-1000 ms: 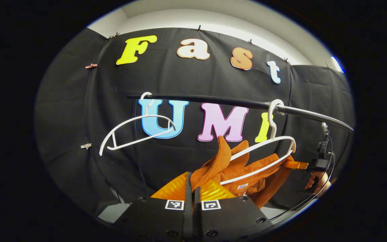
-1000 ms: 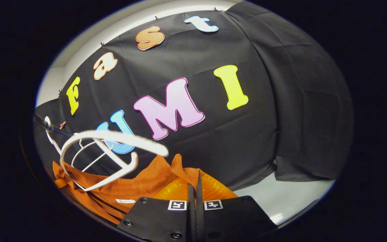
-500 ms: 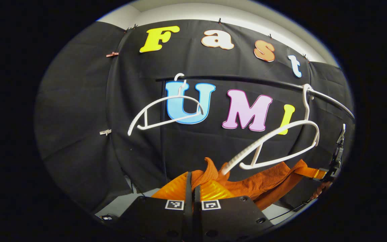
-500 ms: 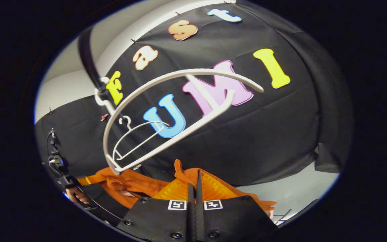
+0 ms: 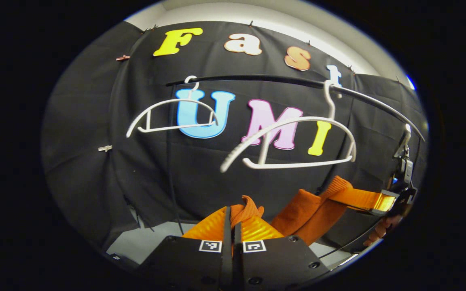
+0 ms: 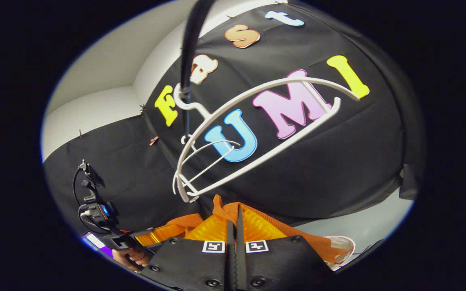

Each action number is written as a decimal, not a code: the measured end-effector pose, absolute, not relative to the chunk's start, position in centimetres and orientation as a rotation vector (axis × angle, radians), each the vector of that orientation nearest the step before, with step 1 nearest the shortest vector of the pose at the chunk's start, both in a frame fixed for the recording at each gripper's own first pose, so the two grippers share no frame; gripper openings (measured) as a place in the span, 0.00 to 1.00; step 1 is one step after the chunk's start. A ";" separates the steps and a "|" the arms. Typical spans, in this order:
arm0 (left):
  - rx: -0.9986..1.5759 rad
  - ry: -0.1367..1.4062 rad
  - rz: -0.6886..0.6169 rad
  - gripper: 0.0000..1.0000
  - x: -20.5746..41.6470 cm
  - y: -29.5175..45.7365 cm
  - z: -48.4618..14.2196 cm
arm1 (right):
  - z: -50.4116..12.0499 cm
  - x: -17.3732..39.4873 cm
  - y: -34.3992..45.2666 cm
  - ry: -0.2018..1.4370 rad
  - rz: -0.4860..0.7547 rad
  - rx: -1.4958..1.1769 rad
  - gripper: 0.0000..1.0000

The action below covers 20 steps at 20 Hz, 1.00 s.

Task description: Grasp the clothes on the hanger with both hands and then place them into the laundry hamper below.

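The orange ribbed garment point(image 5: 310, 208) hangs free below the white hanger point(image 5: 293, 137), stretched between both grippers. In the left gripper view, my left gripper point(image 5: 231, 212) is shut on a bunched edge of the cloth. Farther right, the right gripper point(image 5: 378, 202) pinches the other end, with a hand point(image 5: 382, 232) under it. In the right gripper view, my right gripper point(image 6: 236, 210) is shut on the garment point(image 6: 184, 221). The left gripper point(image 6: 152, 238) and its hand point(image 6: 130, 256) show at lower left. The bare hanger point(image 6: 265, 137) hangs just above.
A dark rail point(image 5: 257, 79) carries both hangers; the second bare white hanger point(image 5: 172, 117) hangs further left on it. Black cloth walls close the back and sides. Pale floor point(image 6: 362, 228) lies below, with a light rounded object point(image 6: 340, 248) at the lower right edge.
The garment has slipped off the near hanger and dropped below it. The hanger, tilted before, has swung back level and bare. Both grippers stay shut on the cloth.
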State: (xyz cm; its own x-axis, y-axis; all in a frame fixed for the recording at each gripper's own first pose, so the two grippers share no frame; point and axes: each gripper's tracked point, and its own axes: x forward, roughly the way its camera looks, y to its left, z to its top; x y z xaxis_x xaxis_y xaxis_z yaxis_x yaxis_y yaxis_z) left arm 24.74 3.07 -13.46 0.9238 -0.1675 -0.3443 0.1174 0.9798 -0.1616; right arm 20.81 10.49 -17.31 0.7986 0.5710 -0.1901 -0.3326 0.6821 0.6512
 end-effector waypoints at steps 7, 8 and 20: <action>-0.170 0.268 -0.309 0.05 25.2 -4.2 -12.1 | -16.4 20.3 10.9 0.378 0.545 0.579 0.08; -0.173 0.266 -0.321 0.05 25.4 -5.1 -12.7 | -17.1 20.0 10.9 0.387 0.544 0.563 0.04; -0.150 0.443 -0.201 0.05 28.7 -6.4 -29.2 | -33.8 21.6 9.0 0.631 0.521 0.465 0.05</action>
